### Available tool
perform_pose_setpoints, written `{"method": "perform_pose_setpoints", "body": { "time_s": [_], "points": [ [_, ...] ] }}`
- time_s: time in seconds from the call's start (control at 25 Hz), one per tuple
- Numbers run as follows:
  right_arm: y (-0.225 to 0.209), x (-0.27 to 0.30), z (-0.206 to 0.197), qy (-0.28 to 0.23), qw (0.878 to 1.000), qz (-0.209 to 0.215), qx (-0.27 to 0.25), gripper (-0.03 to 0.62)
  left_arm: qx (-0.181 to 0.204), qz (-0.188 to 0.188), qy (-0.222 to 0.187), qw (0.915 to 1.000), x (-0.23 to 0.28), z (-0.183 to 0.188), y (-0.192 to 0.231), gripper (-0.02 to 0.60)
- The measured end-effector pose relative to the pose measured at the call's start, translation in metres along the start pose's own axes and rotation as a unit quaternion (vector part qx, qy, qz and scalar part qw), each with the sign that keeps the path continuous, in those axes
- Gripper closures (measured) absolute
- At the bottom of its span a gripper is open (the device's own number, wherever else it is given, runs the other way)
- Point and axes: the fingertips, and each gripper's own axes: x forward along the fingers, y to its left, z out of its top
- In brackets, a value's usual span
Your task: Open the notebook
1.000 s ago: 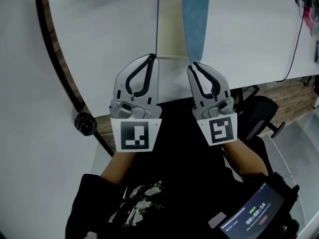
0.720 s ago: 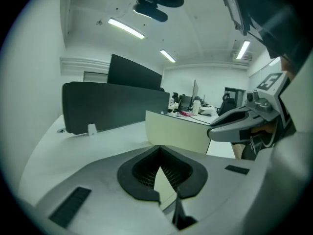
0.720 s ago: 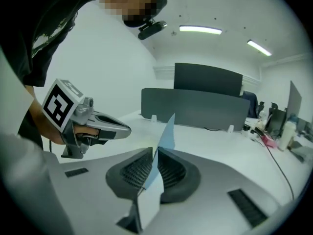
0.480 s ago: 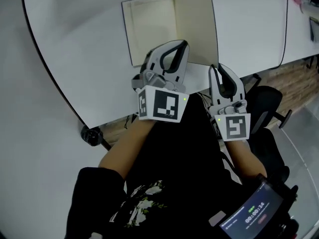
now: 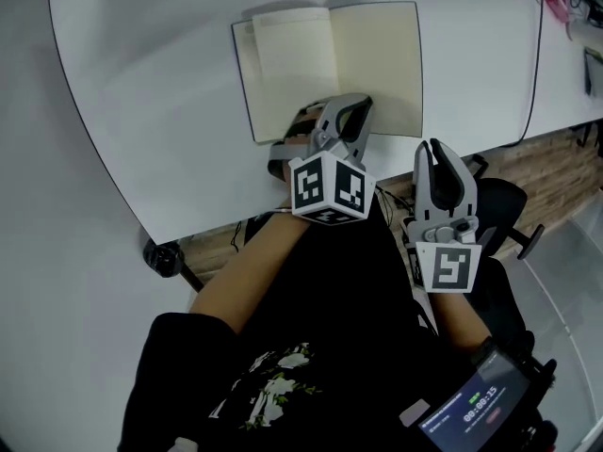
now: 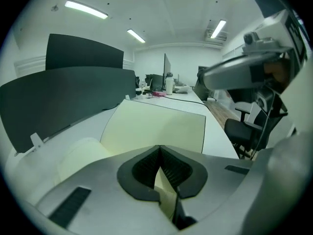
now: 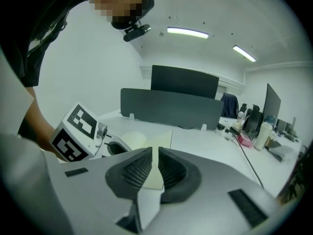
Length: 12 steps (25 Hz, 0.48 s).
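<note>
1. The left gripper (image 6: 159, 148) has its fingers pressed together with nothing between them. In the head view its tips sit over the near edge of the notebook (image 5: 330, 64), close to the fold. Whether they rest on the paper or hover just above it I cannot tell.
2. The right gripper (image 7: 152, 152) has its fingers a narrow slit apart and holds nothing; only the page beyond shows through the gap. It hangs off the near edge of the table (image 5: 160, 111), near the notebook's right front corner, and touches no page.
3. The notebook lies open on the white table with two blank cream pages facing up. The right page lies flat, with a thin dark line of cover around it. The left page (image 6: 80, 158) bulges up in a soft curl.
4. Judging by how it lies, the opening itself looks done. The step in hand seems to be settling the book so that it stays open.
5. The next move calls for little force.
   - If the curled left page wants to lift, a light press with the closed left tips near the fold should hold it.
   - Otherwise both grippers need to draw back toward the person, lifting clear first so that no tip drags a page edge along.
6. Farther out, a black chair (image 5: 499, 205) stands by the table's edge on the right, and a dark cable (image 5: 539, 45) runs across the table beyond the notebook.
</note>
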Motion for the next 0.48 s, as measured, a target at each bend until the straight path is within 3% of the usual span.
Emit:
{"method": "perform_pose_setpoints", "body": {
  "time_s": [0.08,0.16,0.28,0.48],
  "points": [
    [-0.002,0.017,0.003,-0.010,0.998,0.020,-0.052,0.503,0.012,-0.005,0.016,0.9998,0.008,-0.004,-0.003,0.574],
    [-0.005,0.042,-0.014,0.022,0.996,0.037,-0.074,0.503,0.020,-0.008,0.029,0.9993,0.012,-0.008,-0.006,0.574],
    [-0.010,0.078,-0.049,0.083,0.995,0.035,-0.049,0.507,0.008,-0.006,0.024,0.9997,0.006,-0.011,-0.008,0.574],
    [-0.016,0.100,-0.090,0.148,0.988,0.036,-0.035,0.513,-0.048,0.011,-0.036,0.9982,-0.040,-0.001,-0.002,0.574]
  ]
}}
